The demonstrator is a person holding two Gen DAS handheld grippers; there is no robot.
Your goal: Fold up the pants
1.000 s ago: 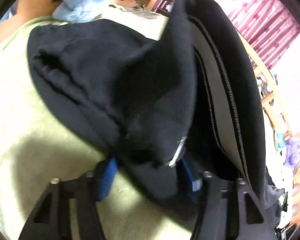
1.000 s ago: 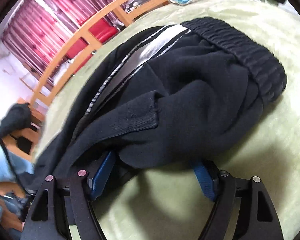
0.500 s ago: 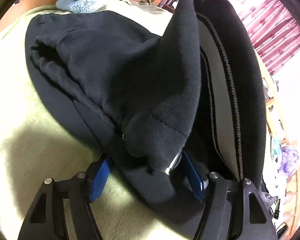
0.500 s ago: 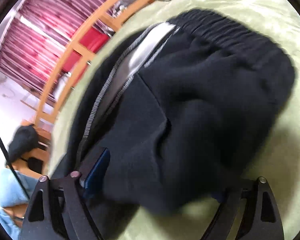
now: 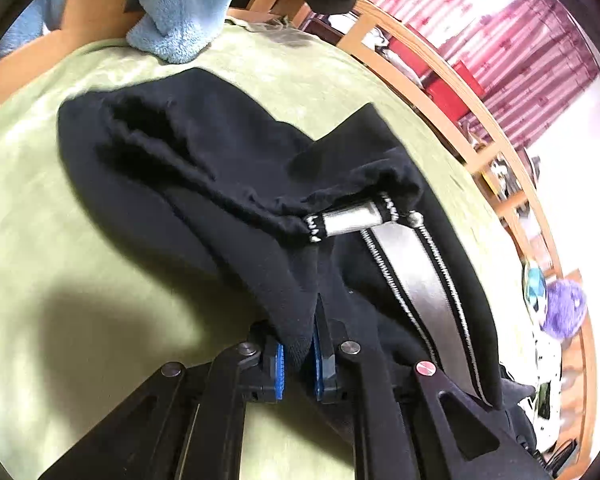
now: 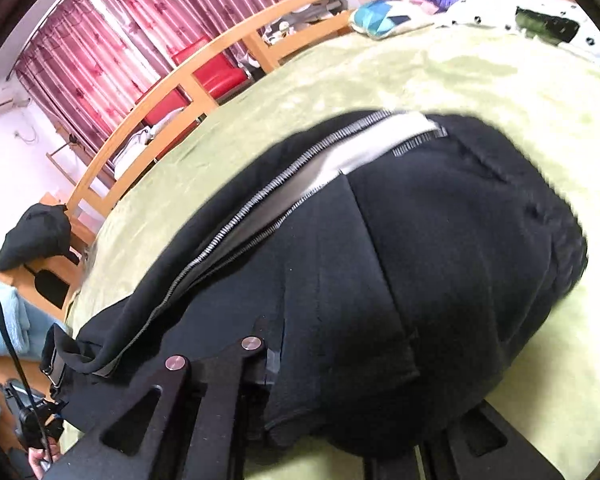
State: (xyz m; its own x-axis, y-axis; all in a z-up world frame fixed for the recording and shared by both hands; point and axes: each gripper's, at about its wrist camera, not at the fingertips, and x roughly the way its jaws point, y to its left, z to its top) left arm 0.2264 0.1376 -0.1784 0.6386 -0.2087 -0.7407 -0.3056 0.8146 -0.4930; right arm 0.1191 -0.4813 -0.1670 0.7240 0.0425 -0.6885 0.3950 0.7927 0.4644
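Both claws have just snapped closed on the near edge of the black pants (image 5: 228, 200): the left claw (image 5: 298, 360) is pinching a fold of fabric between its blue pads, and the right claw (image 6: 340, 412) is buried under cloth, so it's clamped on the pants too, I'd say. The pants sit bunched on the green bed (image 5: 80, 280) just ahead of both claws, striped side between them. Looks like the lift-and-fold step, so next they need to carry that edge forward together and lay it flat.
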